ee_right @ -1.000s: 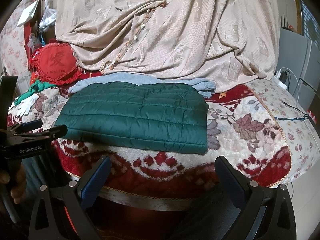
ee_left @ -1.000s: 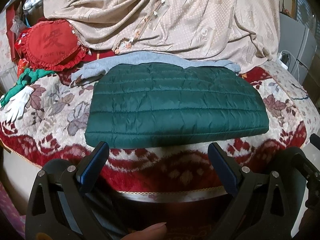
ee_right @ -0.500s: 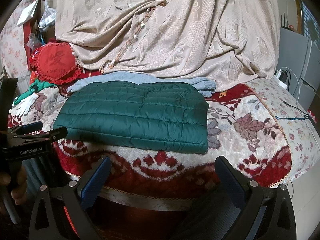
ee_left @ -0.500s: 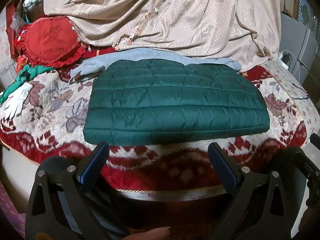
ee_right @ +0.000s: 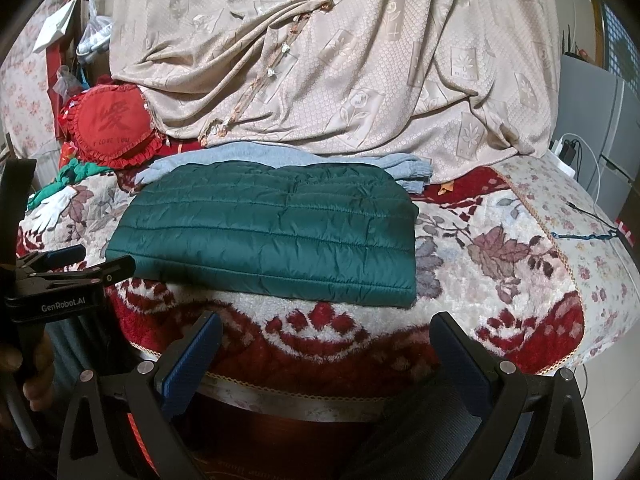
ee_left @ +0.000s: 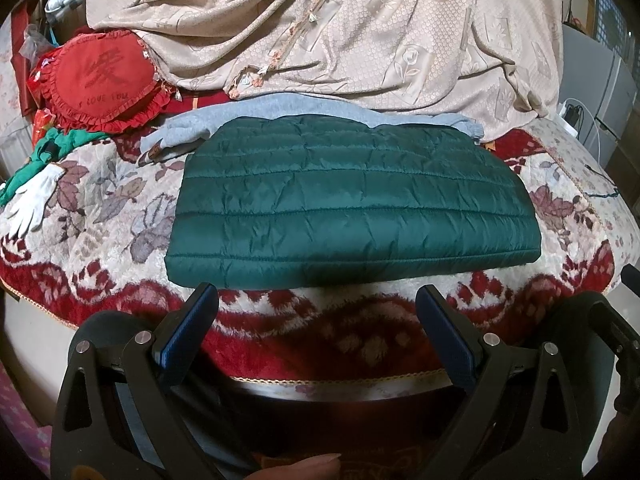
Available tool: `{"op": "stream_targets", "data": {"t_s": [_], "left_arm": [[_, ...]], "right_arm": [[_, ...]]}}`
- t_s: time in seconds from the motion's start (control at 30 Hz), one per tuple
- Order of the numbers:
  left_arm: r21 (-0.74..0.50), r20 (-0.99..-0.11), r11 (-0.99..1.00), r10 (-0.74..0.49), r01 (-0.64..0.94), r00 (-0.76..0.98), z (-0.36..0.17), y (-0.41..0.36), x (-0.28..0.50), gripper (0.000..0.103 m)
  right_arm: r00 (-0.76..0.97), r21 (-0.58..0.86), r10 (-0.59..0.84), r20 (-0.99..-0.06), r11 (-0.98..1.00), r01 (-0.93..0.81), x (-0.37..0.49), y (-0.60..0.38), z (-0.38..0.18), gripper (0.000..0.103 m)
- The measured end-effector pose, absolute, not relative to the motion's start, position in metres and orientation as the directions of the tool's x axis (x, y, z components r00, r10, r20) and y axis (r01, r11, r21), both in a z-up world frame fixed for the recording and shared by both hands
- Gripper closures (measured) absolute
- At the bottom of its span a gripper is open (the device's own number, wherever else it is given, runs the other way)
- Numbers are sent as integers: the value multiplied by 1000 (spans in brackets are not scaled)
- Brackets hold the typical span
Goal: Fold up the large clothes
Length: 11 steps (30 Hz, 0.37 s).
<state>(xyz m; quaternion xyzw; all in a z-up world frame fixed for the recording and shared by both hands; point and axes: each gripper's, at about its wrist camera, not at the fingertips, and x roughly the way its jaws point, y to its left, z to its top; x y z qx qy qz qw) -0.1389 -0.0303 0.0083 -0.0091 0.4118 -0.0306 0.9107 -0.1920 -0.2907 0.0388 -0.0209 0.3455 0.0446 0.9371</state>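
On plush floral blanket point(ee_left: 100, 216) | quilted green jacket point(ee_left: 352, 208), folded rectangular | both fingers wide apart, empty

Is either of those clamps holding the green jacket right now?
No, the green jacket lies folded on the bed, both grippers open short of it.

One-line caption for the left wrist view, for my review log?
Open left gripper hovers before a folded green quilted jacket lying on a floral blanket.

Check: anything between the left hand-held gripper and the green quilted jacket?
Nothing visible. The left hand-held gripper is open just short of the near edge of the green quilted jacket, with only bare floral blanket between them. The grey garment lies behind the jacket, out of the way.
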Motion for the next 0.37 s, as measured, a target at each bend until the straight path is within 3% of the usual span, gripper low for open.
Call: {"op": "stream_targets", "data": {"t_s": [0.23,0.37], "left_arm": [[-61,-740,996,-89,66,667,8,-30,-140,4],[-14,-719,998,-54,63,693,10,-34,-144,4]], "right_arm": [[757,-10,69,-649,995,-99,-192,-290,39,1],[755,-13,69,-652,995,-102,-190,-288,36,1]]}}
